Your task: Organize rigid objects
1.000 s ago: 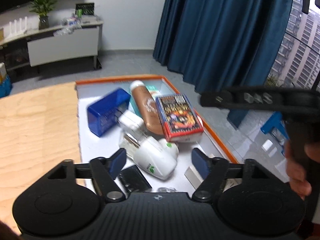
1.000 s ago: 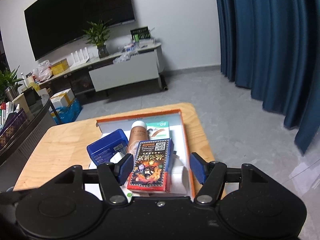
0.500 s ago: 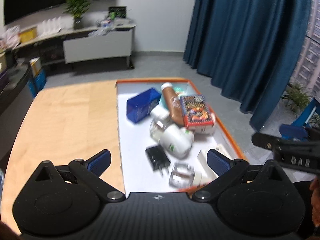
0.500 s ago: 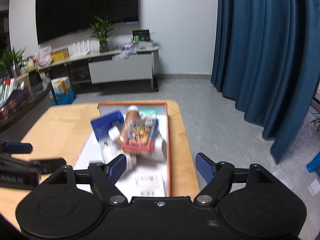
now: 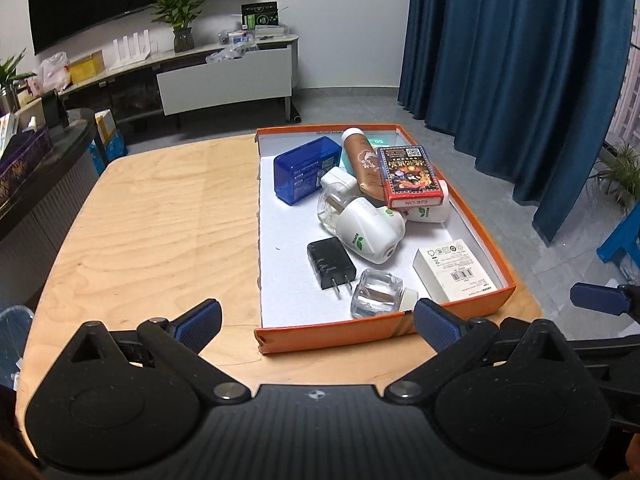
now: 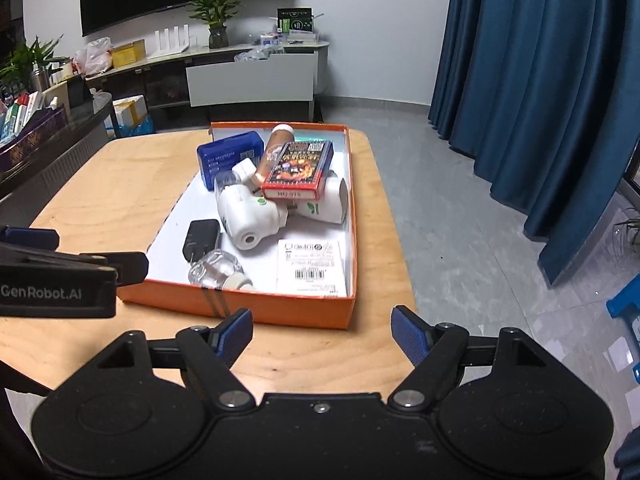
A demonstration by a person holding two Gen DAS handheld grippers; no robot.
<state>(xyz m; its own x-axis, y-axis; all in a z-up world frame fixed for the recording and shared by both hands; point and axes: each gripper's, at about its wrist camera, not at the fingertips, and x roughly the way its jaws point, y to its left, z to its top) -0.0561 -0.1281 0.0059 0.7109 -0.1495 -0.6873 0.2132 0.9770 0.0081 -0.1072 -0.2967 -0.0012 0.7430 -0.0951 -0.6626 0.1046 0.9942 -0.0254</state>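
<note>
Both my claws spread wide, nothing between: left claw and right claw hang off the orange box's near edge on the worktop.

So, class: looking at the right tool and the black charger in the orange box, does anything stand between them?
Yes. The box's near orange wall stands between the right tool and the charger, and a clear glass bottle lies just in front of the charger. From above, nothing covers it.

Jumbled items in orange box
</note>
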